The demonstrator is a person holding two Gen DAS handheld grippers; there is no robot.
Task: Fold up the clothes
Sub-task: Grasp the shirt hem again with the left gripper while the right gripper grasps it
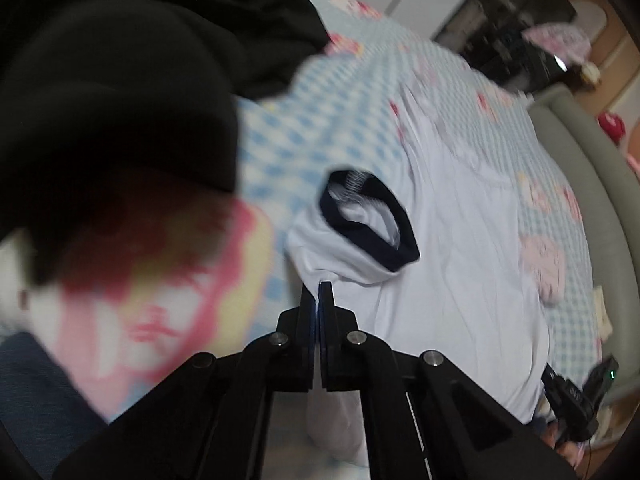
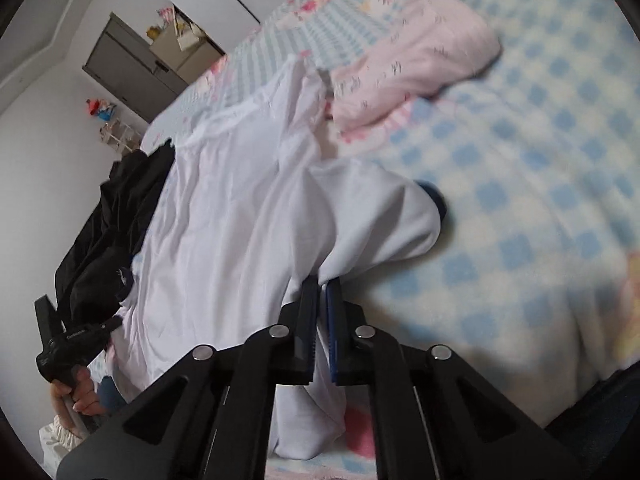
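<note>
A white T-shirt [image 1: 460, 240] with a dark navy collar [image 1: 368, 220] is lying spread across a bed covered by a blue-and-white checked sheet [image 1: 304, 132] printed with pink cartoon figures. The left gripper [image 1: 319, 286] is pinching the shirt's fabric just below the collar; its jaws are pressed nearly together with white cloth caught between them and hanging down beneath the fingers. The right gripper [image 2: 322, 284] is doing likewise on another edge of the same shirt [image 2: 240, 208], its jaws standing narrow with a fold of white cloth running through them and drooping below.

In the left wrist view a large black garment [image 1: 140, 60] is crowding the upper left, lying on the sheet just beside the shirt and blurring darkly close to the lens. The same black garment [image 2: 104, 232] is showing in the right wrist view at the shirt's far side, touching its edge. A pink garment [image 2: 416, 56] is resting on the sheet beyond the shirt, its near edge meeting the white cloth.

A grey padded bed frame [image 1: 592, 184] is curving around the mattress. A dark cabinet [image 2: 132, 64] is standing against the white wall, with small colourful items near it. The person's hand [image 2: 80, 396] is gripping the handle of the left gripper at the lower left of the right wrist view.
</note>
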